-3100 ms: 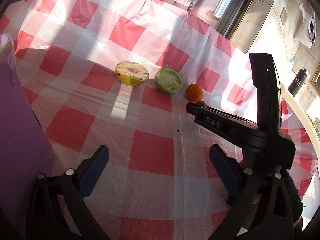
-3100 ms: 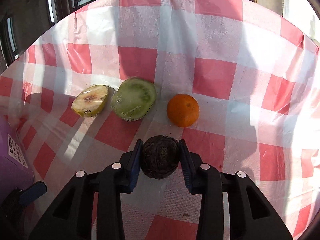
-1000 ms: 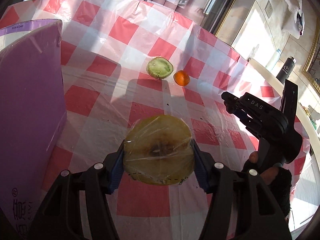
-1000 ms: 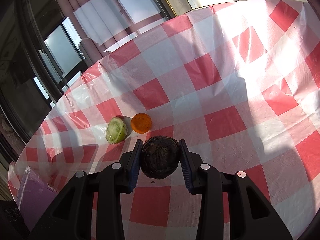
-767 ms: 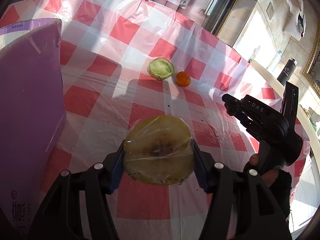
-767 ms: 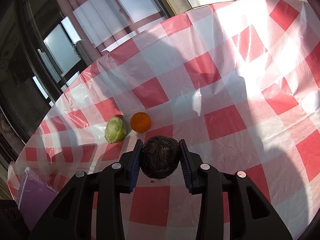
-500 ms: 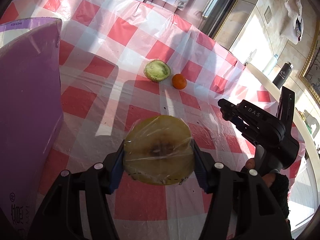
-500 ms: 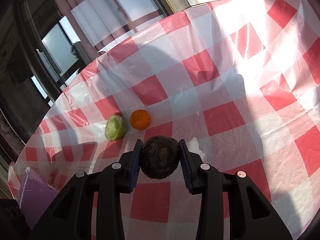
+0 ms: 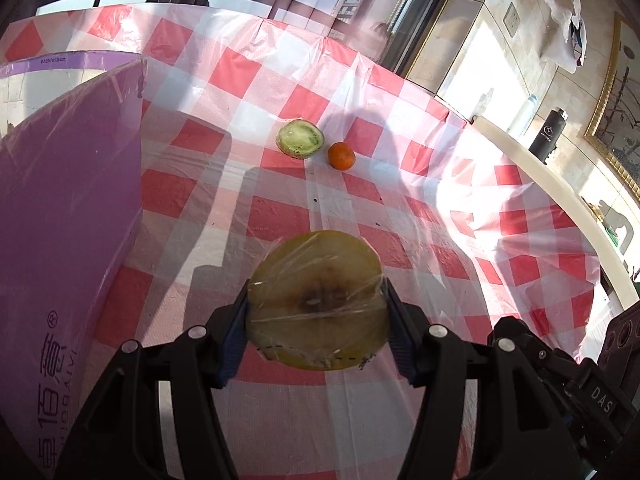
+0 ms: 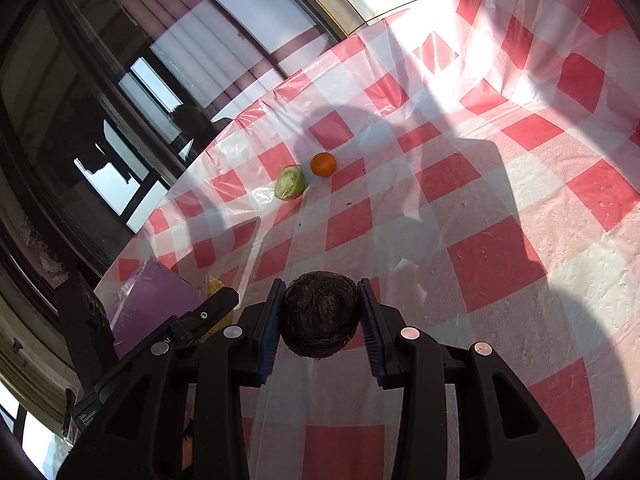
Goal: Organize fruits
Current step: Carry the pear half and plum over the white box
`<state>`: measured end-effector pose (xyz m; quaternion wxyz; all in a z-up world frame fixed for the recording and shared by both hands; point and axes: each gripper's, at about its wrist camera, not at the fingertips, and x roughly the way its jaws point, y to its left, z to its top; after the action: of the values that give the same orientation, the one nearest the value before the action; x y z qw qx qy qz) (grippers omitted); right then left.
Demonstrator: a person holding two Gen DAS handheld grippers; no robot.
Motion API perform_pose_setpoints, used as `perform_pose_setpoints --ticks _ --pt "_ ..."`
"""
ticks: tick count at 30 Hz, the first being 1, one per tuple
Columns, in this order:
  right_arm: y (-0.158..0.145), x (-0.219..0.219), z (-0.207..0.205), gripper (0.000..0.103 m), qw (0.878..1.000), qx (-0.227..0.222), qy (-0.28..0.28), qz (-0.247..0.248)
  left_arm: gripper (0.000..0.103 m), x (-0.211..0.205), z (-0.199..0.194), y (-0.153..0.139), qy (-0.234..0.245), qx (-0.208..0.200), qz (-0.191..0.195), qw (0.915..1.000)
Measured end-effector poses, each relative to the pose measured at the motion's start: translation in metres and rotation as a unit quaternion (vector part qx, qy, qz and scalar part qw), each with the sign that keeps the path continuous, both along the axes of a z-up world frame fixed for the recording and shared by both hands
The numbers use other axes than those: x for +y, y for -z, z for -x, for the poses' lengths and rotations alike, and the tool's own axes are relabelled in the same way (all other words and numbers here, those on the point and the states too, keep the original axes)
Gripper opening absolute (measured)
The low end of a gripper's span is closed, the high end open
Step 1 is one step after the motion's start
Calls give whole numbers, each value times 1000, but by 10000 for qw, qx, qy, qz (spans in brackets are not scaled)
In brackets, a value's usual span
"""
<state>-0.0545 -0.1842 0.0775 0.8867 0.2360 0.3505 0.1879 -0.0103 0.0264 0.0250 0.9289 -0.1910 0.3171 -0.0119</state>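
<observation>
Purple box (image 9: 68,240) left, green half (image 9: 301,139) beside orange (image 9: 341,155)

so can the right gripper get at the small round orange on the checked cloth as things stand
Probably not yet: the right gripper is shut on a dark rough round fruit. The path to the orange looks free.

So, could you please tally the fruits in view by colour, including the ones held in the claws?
Yellow, wrapped half fruit in the left claw: 1
Green, wrapped half fruit on the tablecloth: 1
Orange, small round fruit beside it: 1
Dark brown, round fruit in the right claw: 1
Total: 4
</observation>
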Motion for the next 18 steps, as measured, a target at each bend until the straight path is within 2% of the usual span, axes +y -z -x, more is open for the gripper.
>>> perform_pose_setpoints --ticks 7,12,18 --pt "-5 -2 15 37 9998 -138 -66 -128 60 -19 53 -16 -21 -123 -639 9979" --pt "-8 5 22 37 9996 -257 -17 86 60 -18 83 -49 -71 -397 -916 9950" --pt "-12 29 32 37 9989 -329 -196 263 60 10 119 -91 -497 -550 -1088 9913"
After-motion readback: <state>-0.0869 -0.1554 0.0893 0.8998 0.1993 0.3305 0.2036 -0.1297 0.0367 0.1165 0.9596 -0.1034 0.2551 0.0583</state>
